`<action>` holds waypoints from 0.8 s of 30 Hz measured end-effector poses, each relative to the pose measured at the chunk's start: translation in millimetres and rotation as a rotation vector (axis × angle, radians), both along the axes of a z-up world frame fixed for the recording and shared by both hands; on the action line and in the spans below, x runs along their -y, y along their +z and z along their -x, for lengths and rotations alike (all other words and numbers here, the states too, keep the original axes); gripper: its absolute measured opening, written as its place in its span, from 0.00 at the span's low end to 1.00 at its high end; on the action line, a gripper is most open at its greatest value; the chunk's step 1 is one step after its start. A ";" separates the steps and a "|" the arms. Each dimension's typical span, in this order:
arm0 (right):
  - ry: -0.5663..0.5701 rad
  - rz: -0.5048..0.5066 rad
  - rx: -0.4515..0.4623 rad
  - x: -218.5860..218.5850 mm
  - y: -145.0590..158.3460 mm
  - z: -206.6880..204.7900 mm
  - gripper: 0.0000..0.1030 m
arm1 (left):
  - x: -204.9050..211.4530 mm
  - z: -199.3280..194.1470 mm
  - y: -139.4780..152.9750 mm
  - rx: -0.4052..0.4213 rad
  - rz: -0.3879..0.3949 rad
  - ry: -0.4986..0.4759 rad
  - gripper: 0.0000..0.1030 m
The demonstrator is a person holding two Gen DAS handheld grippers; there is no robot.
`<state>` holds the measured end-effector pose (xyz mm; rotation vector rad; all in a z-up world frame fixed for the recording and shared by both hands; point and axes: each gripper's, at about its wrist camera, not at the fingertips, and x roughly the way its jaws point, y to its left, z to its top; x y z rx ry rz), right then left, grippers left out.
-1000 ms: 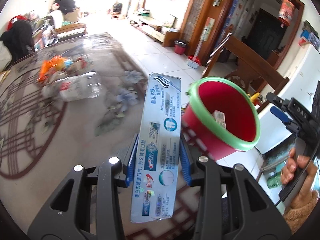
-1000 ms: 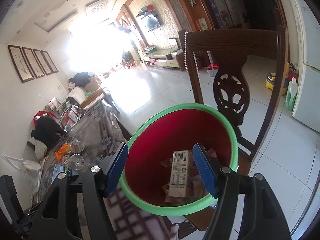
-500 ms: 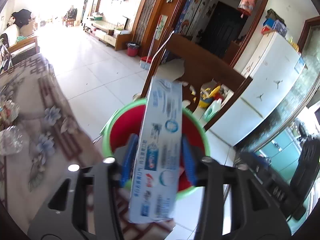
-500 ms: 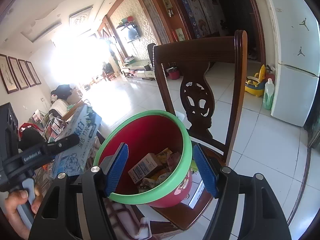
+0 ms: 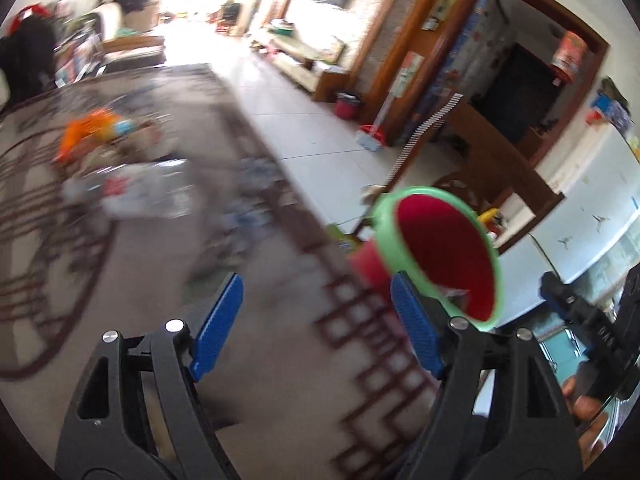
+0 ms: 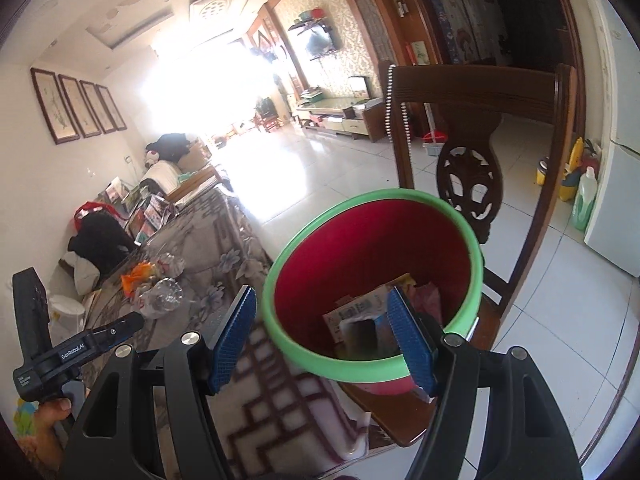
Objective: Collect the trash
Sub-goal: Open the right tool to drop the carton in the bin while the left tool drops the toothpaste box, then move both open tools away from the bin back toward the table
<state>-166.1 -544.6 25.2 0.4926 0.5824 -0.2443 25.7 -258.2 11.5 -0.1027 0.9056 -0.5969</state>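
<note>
A: How is the left claw (image 5: 316, 324) seen?

B: Its jaws are spreading, and nothing is seen between the blue pads (image 5: 218, 322); only the patterned cloth of the desk (image 5: 280, 380) lies beneath them, blurred. The claw is pointed down at a slant over the near part of the desk.

A: And the right claw (image 6: 324, 338)?

B: It is held wide apart with nothing gripped. The near rim of the red bin (image 6: 372, 272) is framed between its pads, but no pressing on it is seen. It is aimed downward into the bin's mouth.

A: Where is the trash found?

B: Cartons and wrappers (image 6: 360, 316) lie at the bottom of the bin. More is left far out on the desk: an orange wrapper (image 6: 136, 276) and a clear plastic bottle (image 6: 162, 292) just beside it, well apart from both claws.

A: What edges are to be noted?

B: The bin, with its green rim, stands on the seat of a wooden chair (image 6: 480, 92), just beyond the desk's right edge. The chair's back rises right behind the bin. To the right, open tiled floor (image 6: 560, 300) is seen; between the claws and the far trash, bare cloth.

A: The hands?

B: Fingers of one hand (image 6: 48, 412) are seen wrapped at the left gripper's handle, low at the left of the right view.
</note>
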 end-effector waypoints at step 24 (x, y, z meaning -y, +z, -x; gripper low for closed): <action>0.535 0.276 -0.198 -189.2 11.7 -199.4 0.70 | -207.7 -32.5 -17.4 -0.077 0.150 0.355 0.73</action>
